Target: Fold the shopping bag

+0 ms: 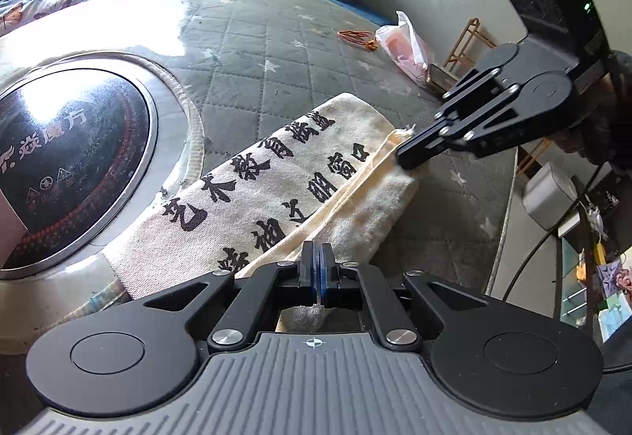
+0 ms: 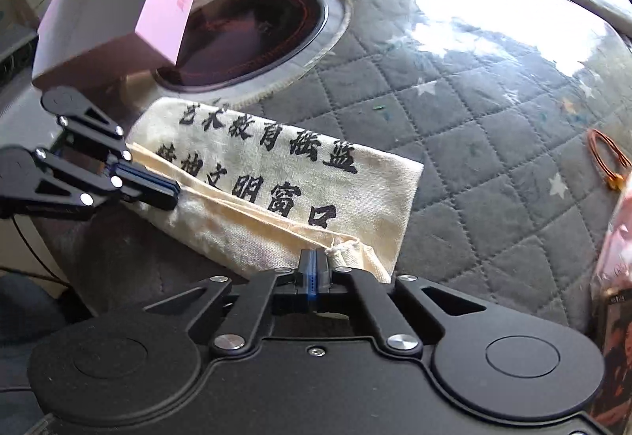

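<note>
Folded bag (image 1: 276, 174) lies beside the hob (image 1: 71, 166). Left gripper (image 1: 317, 257) pinches its strap; right gripper (image 2: 313, 261), pressed together, apparently nips the strap end. Uneven pulling could undo the fold.

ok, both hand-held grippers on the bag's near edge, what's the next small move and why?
Probably lift that edge and carry it over toward the printed side for another fold. The left hand-held gripper and right hand-held gripper are both shut on the strap edge of the bag, which lies flat as a long strip.
</note>
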